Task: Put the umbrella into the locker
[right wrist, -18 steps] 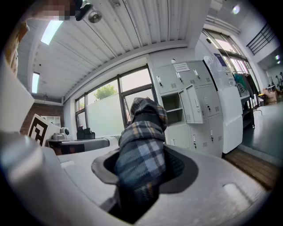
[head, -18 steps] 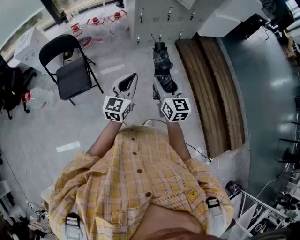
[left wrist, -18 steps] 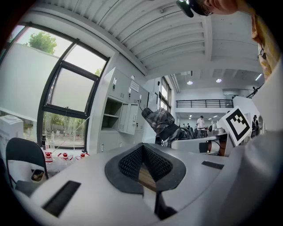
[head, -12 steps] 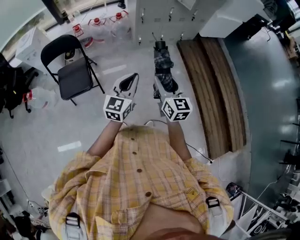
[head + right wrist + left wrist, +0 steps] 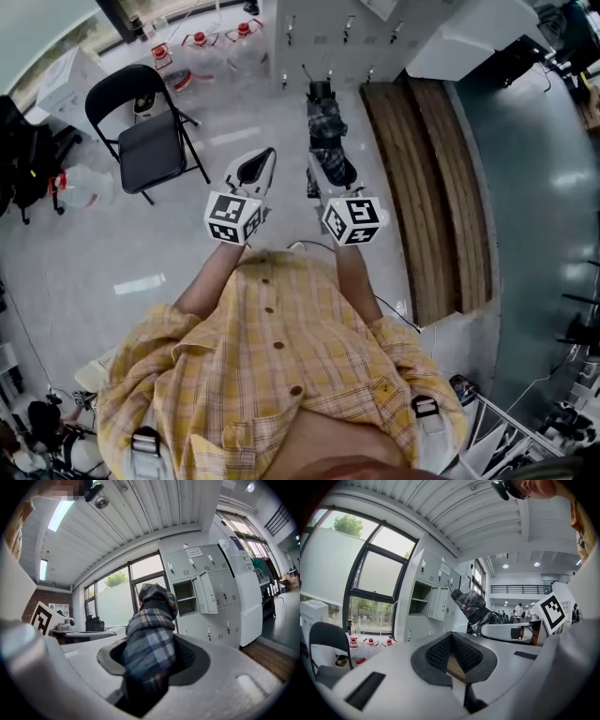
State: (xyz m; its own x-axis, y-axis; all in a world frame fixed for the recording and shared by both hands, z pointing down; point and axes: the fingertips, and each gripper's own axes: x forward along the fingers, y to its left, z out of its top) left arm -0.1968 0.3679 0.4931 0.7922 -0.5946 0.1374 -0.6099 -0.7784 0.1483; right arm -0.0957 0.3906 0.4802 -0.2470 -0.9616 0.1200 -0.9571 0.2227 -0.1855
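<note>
1. The grey lockers [image 5: 330,28] line the wall ahead. In the right gripper view, one open locker [image 5: 185,595] has its door swung aside and shows a shelf inside.
2. Red-capped water jugs [image 5: 201,52] stand on the floor left of the lockers, behind a black folding chair [image 5: 148,141].
3. The right gripper [image 5: 330,171] has its jaws clamped on the folded plaid umbrella [image 5: 326,127], which sticks out towards the lockers but is well apart from them.
4. The left gripper [image 5: 255,169] has its jaws closed with nothing between them.
5. Compared with the earlier head views, both grippers and the umbrella sit as before. The chair and wooden bench [image 5: 427,178] have shifted only slightly in the picture.
</note>
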